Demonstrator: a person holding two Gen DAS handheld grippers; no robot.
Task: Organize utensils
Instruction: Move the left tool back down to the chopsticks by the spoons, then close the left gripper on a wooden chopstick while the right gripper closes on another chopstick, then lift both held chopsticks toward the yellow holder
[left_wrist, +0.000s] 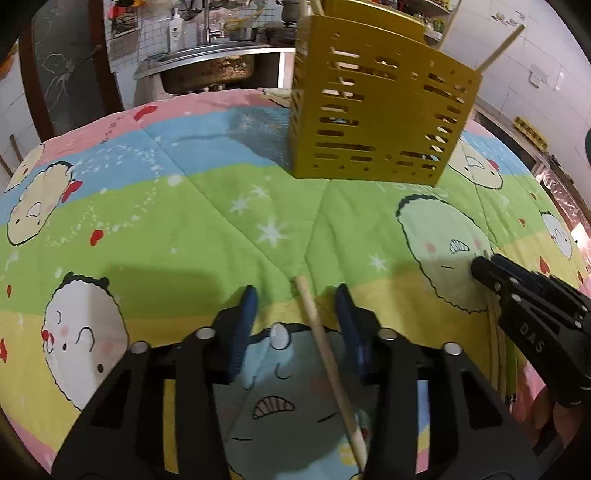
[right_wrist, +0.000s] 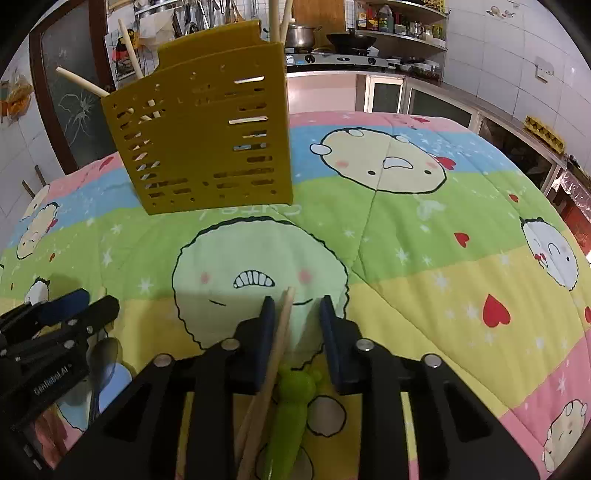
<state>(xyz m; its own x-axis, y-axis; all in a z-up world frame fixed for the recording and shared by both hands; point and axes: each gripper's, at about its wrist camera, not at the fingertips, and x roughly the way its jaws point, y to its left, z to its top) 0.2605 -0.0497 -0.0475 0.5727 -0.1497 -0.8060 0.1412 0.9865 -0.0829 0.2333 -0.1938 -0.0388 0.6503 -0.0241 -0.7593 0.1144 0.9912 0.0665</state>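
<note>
A yellow slotted utensil holder (left_wrist: 376, 110) (right_wrist: 207, 147) stands upright on the cartoon quilt (right_wrist: 424, 277), with several pale sticks (right_wrist: 275, 14) poking out of its top. My left gripper (left_wrist: 296, 291) is open just above the quilt. A single wooden chopstick (left_wrist: 325, 350) lies between its blue pads with a gap on each side. My right gripper (right_wrist: 297, 302) is also open, low over a pair of chopsticks (right_wrist: 277, 343) that rests against its left pad, clear of the right one. A green-handled utensil (right_wrist: 291, 402) lies under it. Each gripper shows in the other's view (left_wrist: 487, 267) (right_wrist: 88, 302).
A metal spoon (right_wrist: 103, 354) lies on the quilt beneath the left gripper. Behind the table are a sink (left_wrist: 207, 70), a stove with pots (right_wrist: 332, 48), shelves and a tiled wall. A hand (left_wrist: 546, 410) holds the right gripper.
</note>
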